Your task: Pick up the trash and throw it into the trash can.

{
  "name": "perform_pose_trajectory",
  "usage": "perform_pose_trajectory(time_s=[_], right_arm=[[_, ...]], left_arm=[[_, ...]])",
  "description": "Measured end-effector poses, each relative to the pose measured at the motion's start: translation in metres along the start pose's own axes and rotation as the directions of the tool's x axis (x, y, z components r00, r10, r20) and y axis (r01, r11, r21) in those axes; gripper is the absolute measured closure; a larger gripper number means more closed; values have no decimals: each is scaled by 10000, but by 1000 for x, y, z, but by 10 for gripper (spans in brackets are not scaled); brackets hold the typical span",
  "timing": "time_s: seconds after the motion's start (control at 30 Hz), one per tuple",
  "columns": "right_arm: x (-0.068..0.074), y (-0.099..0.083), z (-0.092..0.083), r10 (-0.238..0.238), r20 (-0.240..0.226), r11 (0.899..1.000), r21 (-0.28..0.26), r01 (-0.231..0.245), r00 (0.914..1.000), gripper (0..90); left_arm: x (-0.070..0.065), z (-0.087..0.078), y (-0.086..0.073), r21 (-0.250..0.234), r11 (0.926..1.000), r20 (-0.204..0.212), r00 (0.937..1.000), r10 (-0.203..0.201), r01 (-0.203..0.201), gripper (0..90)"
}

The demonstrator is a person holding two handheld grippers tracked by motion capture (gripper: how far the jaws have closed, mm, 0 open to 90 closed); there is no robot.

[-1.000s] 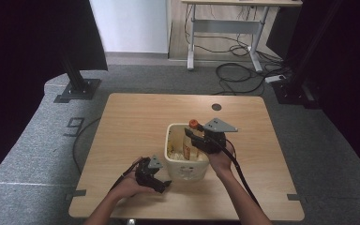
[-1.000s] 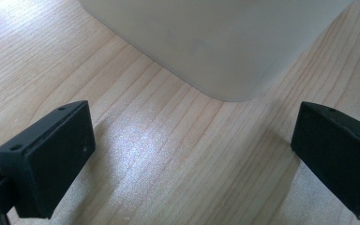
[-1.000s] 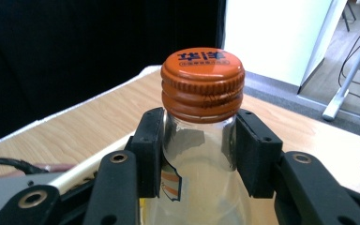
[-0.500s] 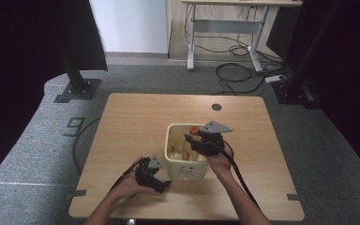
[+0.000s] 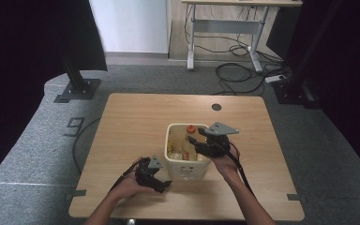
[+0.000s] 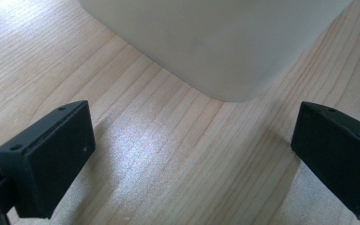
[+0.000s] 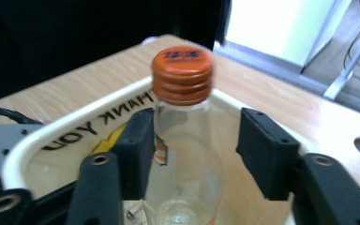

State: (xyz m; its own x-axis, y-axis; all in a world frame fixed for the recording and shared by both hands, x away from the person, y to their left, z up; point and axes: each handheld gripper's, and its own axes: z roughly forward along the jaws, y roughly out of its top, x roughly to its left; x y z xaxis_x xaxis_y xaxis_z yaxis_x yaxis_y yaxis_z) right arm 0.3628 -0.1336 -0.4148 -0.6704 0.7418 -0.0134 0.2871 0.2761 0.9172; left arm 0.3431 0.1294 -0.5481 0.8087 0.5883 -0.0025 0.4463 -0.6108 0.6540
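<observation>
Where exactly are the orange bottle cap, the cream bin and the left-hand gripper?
orange bottle cap (image 7: pixel 182 75), right gripper view, its ribbed side.
cream bin (image 5: pixel 186 169), high view, its front wall.
left gripper (image 5: pixel 165 184), high view, between its fingertips.

- The high view looks forward and down on the whole table (image 5: pixel 136 122), far off.
- The left gripper view sits low, close to the bin (image 6: pixel 225 42) wall.
- The right gripper view looks down into the bin, shared with the high view.
</observation>
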Motion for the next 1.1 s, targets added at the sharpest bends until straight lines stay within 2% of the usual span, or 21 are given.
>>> perform_pose_trajectory(time_s=[0.13, 0.23, 0.53, 0.9, 1.1], right_arm=[[1, 0, -8, -83, -173, 9984, -556, 73, 9998, 385], [2, -1, -15, -110, -114, 9966, -815, 101, 9999, 341], [-2, -7, -38, -156, 126, 9928, -1188, 169, 9998, 297], [-20, -39, -70, 272, 551, 9919, -1258, -201, 9981, 300], [-31, -60, -85, 724, 739, 9901, -1256, -627, 9946, 305]], left_arm=[[0, 0, 0, -2, 10000, 1, 10000, -4, 4, 0], [0, 0, 0, -1, 10000, 0, 10000, -5, 5, 0], [0, 0, 0, -11, 10000, -5, 10000, -20, 20, 0], [0, 0, 0, -22, 10000, -13, 10000, -37, 37, 0], [-1, 0, 0, -24, 10000, -26, 10000, -51, 51, 0]])
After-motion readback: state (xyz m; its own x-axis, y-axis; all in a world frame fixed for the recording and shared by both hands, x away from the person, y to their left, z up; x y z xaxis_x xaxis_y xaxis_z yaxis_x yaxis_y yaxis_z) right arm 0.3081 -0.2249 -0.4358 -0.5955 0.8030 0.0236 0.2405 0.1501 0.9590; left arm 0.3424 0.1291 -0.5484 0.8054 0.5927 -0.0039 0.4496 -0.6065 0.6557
